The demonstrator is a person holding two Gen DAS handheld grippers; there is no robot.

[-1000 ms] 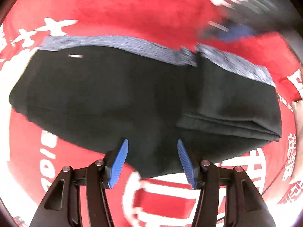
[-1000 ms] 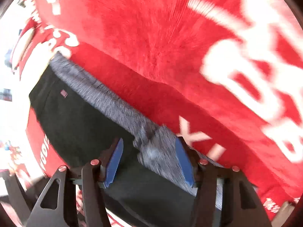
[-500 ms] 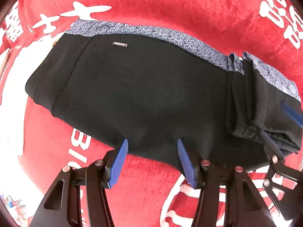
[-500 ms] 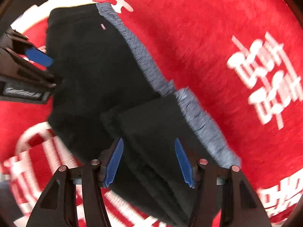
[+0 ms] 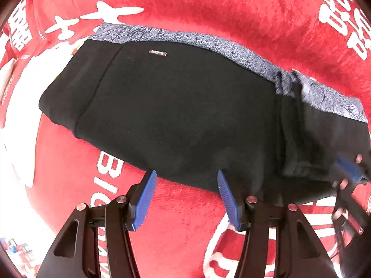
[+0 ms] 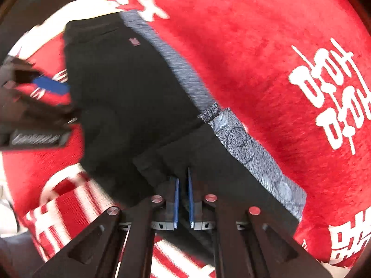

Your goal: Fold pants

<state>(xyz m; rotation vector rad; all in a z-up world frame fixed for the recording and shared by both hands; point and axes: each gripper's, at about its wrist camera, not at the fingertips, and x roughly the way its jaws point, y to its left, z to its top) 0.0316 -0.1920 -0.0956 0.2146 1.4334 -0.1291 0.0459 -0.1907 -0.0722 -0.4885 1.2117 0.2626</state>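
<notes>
Black pants with a grey patterned side stripe lie flat on a red cloth, with one end folded over at the right. My left gripper is open at the near edge of the pants, jaws apart and empty. My right gripper is shut on the near edge of the folded part. The right gripper also shows in the left wrist view, at the far right on the folded end. The left gripper shows in the right wrist view at the left.
The red plush cloth with large white characters covers the whole surface under the pants. A small label sits on the pants near the stripe.
My right gripper has moved down onto the folded end and closed from open to shut on it. The left gripper has barely moved and stays open.
</notes>
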